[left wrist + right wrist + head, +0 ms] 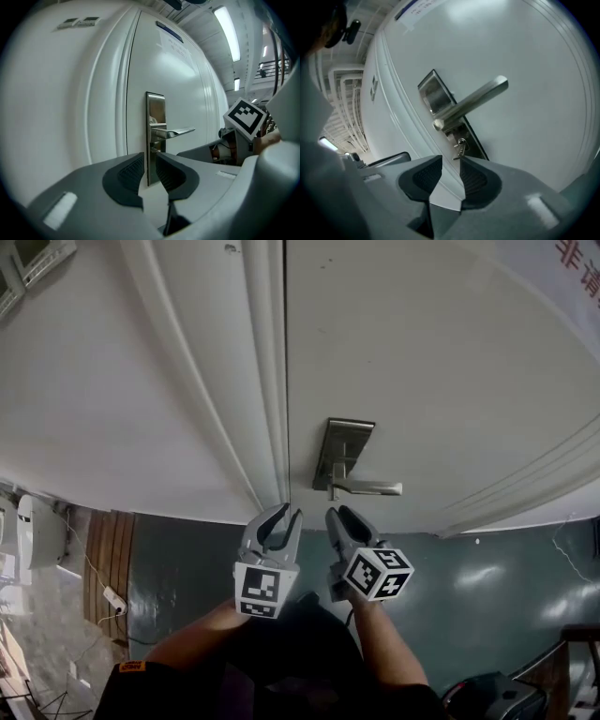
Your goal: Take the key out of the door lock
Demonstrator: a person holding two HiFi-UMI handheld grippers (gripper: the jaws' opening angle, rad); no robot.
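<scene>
A white door point(441, 362) carries a steel lock plate point(343, 452) with a lever handle point(373, 488). In the right gripper view a small key point(461, 147) sticks out of the plate point(437, 93) just below the handle point(474, 102). My right gripper point(451, 166) is open and the key lies just past its fingertips, nothing between the pads. In the head view this gripper point(337, 513) hovers right under the handle. My left gripper point(284, 512) is beside it, near the door's edge, open and empty. From its own view the left gripper point(150, 164) faces the plate point(155, 136).
The door frame point(267, 381) and a white wall point(112, 399) lie left of the door. Below are a dark teal floor point(469, 587), a wooden strip point(111, 554) with a power strip point(113, 597), and a black object point(497, 697) at bottom right.
</scene>
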